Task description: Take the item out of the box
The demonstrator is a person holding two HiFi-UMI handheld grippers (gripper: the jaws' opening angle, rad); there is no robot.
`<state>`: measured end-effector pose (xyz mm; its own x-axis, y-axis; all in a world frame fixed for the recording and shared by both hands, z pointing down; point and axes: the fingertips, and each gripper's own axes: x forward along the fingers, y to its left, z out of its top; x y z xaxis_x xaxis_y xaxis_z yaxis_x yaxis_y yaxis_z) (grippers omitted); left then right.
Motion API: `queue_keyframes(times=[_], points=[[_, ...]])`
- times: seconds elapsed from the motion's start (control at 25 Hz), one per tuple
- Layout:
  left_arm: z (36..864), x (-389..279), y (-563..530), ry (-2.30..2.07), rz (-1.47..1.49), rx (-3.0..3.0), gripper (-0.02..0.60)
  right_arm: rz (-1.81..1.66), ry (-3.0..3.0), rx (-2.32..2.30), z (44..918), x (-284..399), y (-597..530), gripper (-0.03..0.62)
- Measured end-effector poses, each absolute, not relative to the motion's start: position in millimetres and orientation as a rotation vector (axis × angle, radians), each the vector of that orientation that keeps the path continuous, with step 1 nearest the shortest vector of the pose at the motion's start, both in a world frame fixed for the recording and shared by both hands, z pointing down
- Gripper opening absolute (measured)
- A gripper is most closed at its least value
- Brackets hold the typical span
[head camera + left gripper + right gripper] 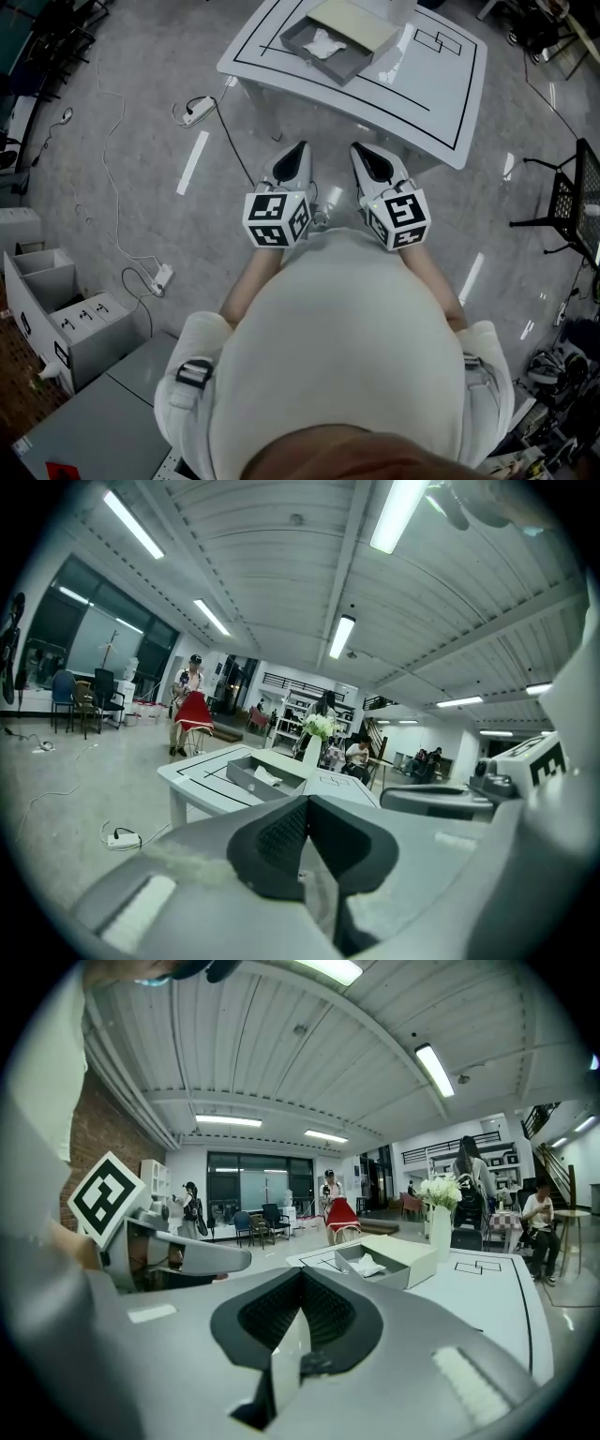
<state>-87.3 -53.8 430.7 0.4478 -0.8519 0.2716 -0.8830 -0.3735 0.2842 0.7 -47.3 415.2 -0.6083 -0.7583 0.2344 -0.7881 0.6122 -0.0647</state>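
You stood back from the counter [441,89], both grippers pulled in close to your torso and pointed at it.

Left gripper [298,155]: jaws closed pad to pad, nothing between them. The left gripper view confirmed it, pads meeting at the tip [307,799].

Right gripper [302,1274]: same, jaws together and empty. In the head view it sat just beside the left one [361,155], both short of the counter's near edge.

The grey box [342,73] was open on the counter, inside the black outline printed on the top. The item [325,43], a crumpled white piece, lay inside the box, untouched. A cream lid [356,25] lay along the box's far side, touching it.

Both gripper views had the box ahead [246,778] [384,1279], well apart from the jaws, with the white item visible in it [367,1265]. A vase of white flowers [441,1208] stood beyond the box.

A power strip [197,110] with a cable lay on the floor left of the counter.
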Motion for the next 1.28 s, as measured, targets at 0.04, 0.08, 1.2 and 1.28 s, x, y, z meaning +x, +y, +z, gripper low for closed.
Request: queue_keyframes(times=[0.04,0.08,1.2,1.28], points=[[431.0,-88.8,-60.0,-1.463,0.110,2.323,0.000,0.239,-2.650,1.292,415.6,-0.9,-52.9,0.000],[431.4,-90.4,-65.8,-1.459,0.110,2.326,0.000,0.238,-2.647,1.298,416.3,-2.6,-58.0,0.000],[455.4,-114.5,-134.3,-1.394,0.176,2.307,0.000,0.304,-2.583,1.340,439.7,-20.4,-117.9,0.000],[457.6,-113.6,-141.4,-1.390,0.179,2.307,0.000,0.297,-2.580,1.336,441.7,-20.0,-124.2,-0.001]])
